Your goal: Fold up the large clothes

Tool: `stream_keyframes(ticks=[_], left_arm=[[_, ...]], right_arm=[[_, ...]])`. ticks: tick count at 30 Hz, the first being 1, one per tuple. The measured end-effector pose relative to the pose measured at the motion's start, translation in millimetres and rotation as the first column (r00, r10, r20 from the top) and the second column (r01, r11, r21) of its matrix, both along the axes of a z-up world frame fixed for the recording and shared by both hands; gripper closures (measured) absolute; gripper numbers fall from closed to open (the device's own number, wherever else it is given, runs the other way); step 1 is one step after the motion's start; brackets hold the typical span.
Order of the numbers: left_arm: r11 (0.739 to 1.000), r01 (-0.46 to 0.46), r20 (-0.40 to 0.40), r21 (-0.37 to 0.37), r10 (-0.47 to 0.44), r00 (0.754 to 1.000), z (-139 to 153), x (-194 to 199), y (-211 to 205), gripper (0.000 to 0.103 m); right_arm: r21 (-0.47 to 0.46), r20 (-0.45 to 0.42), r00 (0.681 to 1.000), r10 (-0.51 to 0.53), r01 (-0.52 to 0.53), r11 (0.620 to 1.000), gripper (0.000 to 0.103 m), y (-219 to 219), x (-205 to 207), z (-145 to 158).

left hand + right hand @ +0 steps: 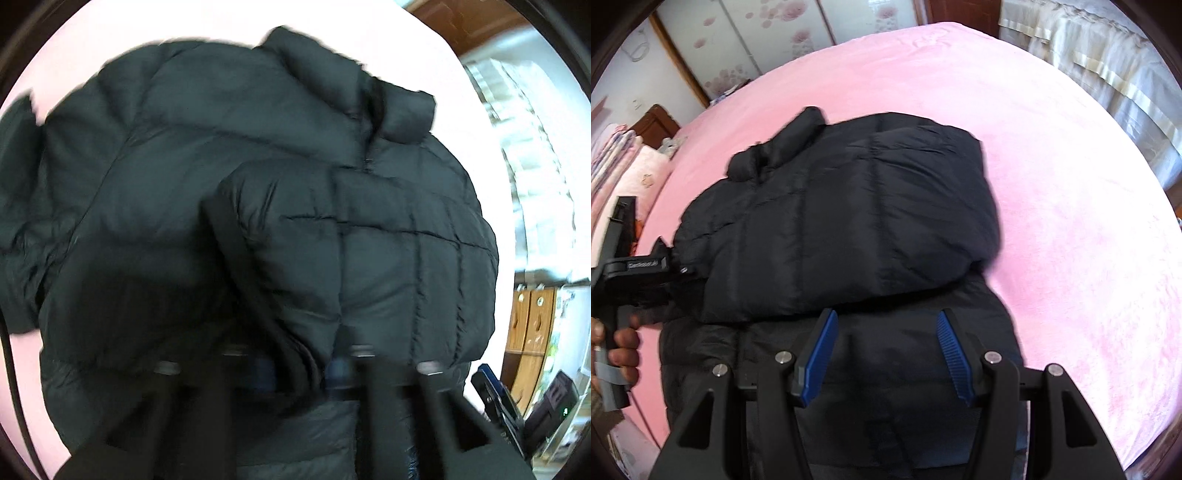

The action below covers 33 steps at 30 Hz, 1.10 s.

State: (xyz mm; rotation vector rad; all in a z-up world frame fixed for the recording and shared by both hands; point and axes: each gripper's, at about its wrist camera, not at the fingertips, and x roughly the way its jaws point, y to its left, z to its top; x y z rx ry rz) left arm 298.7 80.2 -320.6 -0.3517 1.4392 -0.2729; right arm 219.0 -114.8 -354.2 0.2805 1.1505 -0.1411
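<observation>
Black padded jacket (834,221) lies part-folded on the pink bed (1071,221). Left tool (301,365) is clamped narrow on a jacket edge. Right tool (886,354) hangs above the jacket, jaws half apart, nothing between them.

Black right hand-held gripper (886,354); blue ribbed pads (820,358); 4 silver screws

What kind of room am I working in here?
Most likely a bedroom: the black puffer jacket lies on a wide bed under a pink blanket, with pillows at its head and a flower-patterned wardrobe behind.
</observation>
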Motion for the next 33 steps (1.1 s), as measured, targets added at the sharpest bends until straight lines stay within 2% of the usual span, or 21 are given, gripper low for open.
stream_keyframes(ticks=[3, 6, 10, 16, 17, 20, 21, 23, 26, 29, 30, 33], left_arm=[[0.995, 0.014, 0.115, 0.098, -0.026, 0.993, 26, 4, -9, 0.094], [0.993, -0.053, 0.198, 0.104, 0.032, 0.98, 46, 10, 4, 0.094], [0.995, -0.063, 0.157, 0.083, 0.049, 0.986, 41, 11, 17, 0.094], [0.996, -0.052, 0.147, 0.076, 0.041, 0.988, 33, 12, 3, 0.094], [0.995, -0.056, 0.145, 0.078, 0.044, 0.988, 32, 14, 1, 0.094], [0.992, -0.048, 0.133, 0.12, 0.032, 0.991, 15, 15, -5, 0.094], [0.985, -0.034, 0.123, 0.168, 0.013, 0.992, 4, 14, -8, 0.093], [0.976, -0.01, 0.108, 0.216, -0.013, 0.994, -10, 15, -13, 0.09], [0.968, 0.004, 0.106, 0.249, -0.031, 0.994, -10, 15, -18, 0.085], [0.969, -0.008, 0.131, 0.245, -0.025, 0.991, 8, 11, -14, 0.066], [0.965, -0.03, 0.162, 0.259, -0.013, 0.987, 19, 7, -10, 0.062], [0.934, -0.112, 0.278, 0.34, 0.014, 0.96, 50, -7, -2, 0.062]], right_arm=[[-0.003, 0.0, 0.999, -0.039, 0.039, 0.999, 0.047, -17, 0, -3], [-0.036, -0.002, 0.999, -0.053, 0.053, 0.998, 0.047, -29, 1, -8], [-0.049, -0.017, 0.998, -0.057, 0.056, 0.997, 0.047, -37, 10, -24], [-0.117, -0.005, 0.998, -0.063, 0.061, 0.991, 0.047, -38, 34, -41], [-0.138, 0.008, 0.997, -0.073, 0.074, 0.988, 0.054, -40, 37, -42], [-0.183, -0.007, 0.992, -0.129, 0.126, 0.975, 0.064, -51, 42, -50], [-0.199, -0.038, 0.988, -0.149, 0.138, 0.97, 0.065, -56, 43, -57], [-0.2, -0.078, 0.985, -0.156, 0.138, 0.97, 0.065, -60, 40, -64], [-0.199, -0.079, 0.987, -0.14, 0.122, 0.972, 0.065, -58, 36, -51], [-0.192, -0.04, 0.992, -0.12, 0.11, 0.975, 0.065, -52, 29, -25], [-0.189, -0.016, 0.993, -0.115, 0.11, 0.976, 0.065, -48, 27, -15], [-0.195, 0.062, 0.995, -0.076, 0.087, 0.977, 0.065, -30, 26, 12]])
